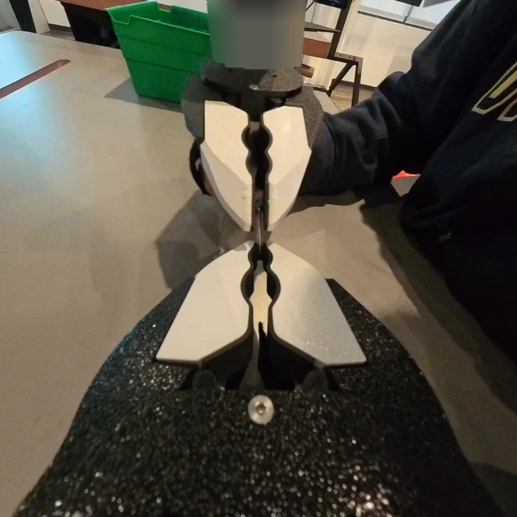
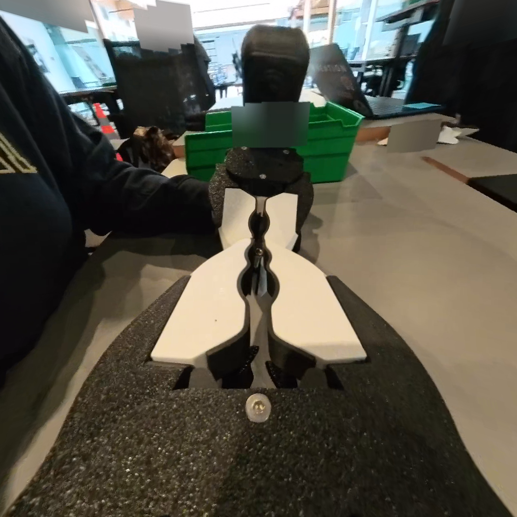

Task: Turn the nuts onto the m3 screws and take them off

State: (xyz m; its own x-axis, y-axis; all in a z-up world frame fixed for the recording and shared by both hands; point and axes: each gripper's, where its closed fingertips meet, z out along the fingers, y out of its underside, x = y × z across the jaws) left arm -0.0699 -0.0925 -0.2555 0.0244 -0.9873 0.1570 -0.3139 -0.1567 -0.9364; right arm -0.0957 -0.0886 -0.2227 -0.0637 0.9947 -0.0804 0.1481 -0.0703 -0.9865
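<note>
Above the pale grey matte tabletop (image 1: 70, 223), two hand-held grippers with white wedge-shaped fingers and black speckled bodies face each other tip to tip. Between them runs a thin silvery M3 screw (image 1: 260, 232), its shaft bridging the small space from one pair of tips to the other.

From its own camera, the left gripper (image 1: 259, 247) has its jaws pressed nearly together, pinching one end of the screw at the very tips. Opposite it, the right gripper (image 1: 260, 226) is also drawn close around the other end of the shaft, with only a narrow dark slot between its fingers.

From the right wrist view, the right gripper (image 2: 258, 253) is closed on a small dark rounded piece (image 2: 259, 251) at its tips, apparently the nut on the screw, though it is too small to tell for sure. Just beyond, the left gripper (image 2: 258, 240) meets it, its jaws narrowly set.

A person's dark navy sleeve (image 1: 377, 140) reaches in behind the right gripper. Farther back on the table stands a stack of bright green plastic bins (image 2: 330, 145).
</note>
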